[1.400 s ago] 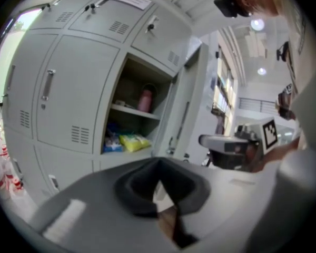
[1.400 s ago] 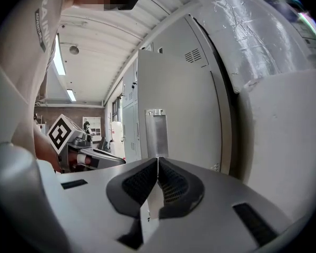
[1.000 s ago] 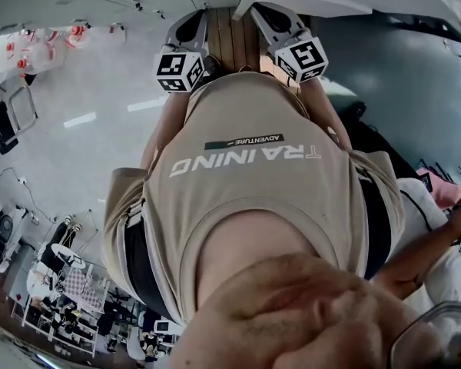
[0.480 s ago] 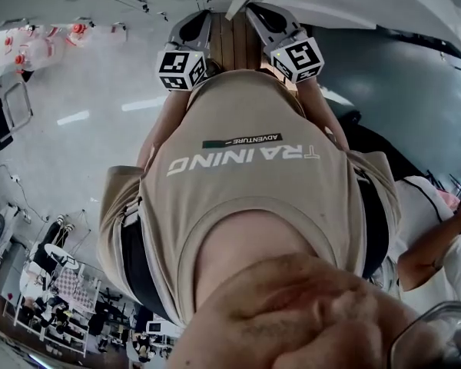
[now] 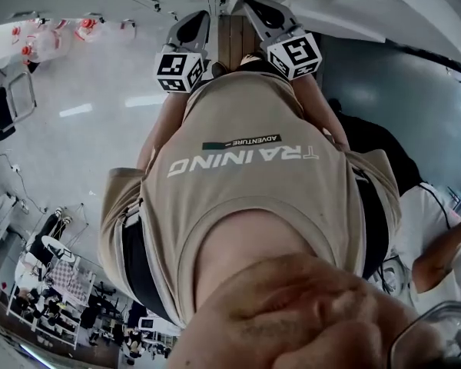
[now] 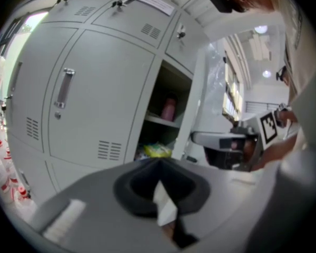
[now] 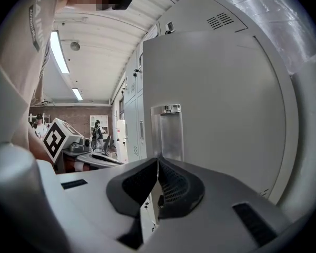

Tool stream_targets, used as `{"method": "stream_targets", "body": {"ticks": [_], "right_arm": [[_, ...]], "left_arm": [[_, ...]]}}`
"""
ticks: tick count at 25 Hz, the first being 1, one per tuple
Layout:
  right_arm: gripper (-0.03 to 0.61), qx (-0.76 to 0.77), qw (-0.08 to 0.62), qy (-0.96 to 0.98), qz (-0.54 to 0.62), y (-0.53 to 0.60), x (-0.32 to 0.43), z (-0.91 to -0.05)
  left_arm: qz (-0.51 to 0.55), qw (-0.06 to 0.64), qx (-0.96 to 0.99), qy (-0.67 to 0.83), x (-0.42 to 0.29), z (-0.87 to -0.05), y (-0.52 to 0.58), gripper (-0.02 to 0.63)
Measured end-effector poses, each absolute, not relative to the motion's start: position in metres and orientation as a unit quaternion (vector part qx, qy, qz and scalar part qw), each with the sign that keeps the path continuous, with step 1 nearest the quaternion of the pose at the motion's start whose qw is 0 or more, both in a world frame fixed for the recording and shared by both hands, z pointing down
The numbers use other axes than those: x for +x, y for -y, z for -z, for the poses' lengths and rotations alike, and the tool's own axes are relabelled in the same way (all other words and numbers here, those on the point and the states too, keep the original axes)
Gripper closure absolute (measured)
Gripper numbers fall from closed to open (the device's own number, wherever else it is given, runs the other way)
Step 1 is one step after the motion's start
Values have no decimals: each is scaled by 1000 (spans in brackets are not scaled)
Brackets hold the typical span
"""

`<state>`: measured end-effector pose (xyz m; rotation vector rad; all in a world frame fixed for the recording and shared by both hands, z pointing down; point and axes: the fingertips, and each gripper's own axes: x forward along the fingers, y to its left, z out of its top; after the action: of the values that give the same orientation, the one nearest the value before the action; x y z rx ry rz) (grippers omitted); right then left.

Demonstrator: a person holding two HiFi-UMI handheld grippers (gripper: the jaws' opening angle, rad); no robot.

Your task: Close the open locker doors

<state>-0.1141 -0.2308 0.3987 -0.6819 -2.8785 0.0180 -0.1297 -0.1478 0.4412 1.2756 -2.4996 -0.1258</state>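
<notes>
In the left gripper view a bank of grey lockers (image 6: 95,88) fills the left, and one compartment (image 6: 168,115) stands open with a pink bottle (image 6: 169,109) on its shelf and a yellow-green item (image 6: 158,151) below. My left gripper (image 6: 159,162) points at it, shut and empty. The right gripper view shows the open door's grey panel (image 7: 221,99), bearing a metal latch plate (image 7: 168,133), close ahead. My right gripper (image 7: 158,159) is shut, just short of the panel. In the head view both grippers, left (image 5: 194,23) and right (image 5: 260,10), are raised before the person's chest.
A person's beige shirt (image 5: 246,175) fills most of the head view. The open door's pale slab (image 5: 353,6) slants at top right. Another person in white (image 5: 438,237) stands at the right. More lockers (image 7: 131,125) and desks lie beyond.
Both grippers have risen slightly toward the lockers. The person in white at the right has shifted further right.
</notes>
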Motion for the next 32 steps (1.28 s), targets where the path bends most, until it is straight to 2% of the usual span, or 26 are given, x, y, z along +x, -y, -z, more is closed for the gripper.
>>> {"method": "stream_targets", "body": {"ticks": [18,32], "right_arm": [[563,-376,78,923,-39,252,-171,-374],[563,-327,88,941,12,277,-216,-398]], "left_arm": [[37,182,306,934,-173,-427,165,614],[22,170,311,935,-187,-424,171,614]]}}
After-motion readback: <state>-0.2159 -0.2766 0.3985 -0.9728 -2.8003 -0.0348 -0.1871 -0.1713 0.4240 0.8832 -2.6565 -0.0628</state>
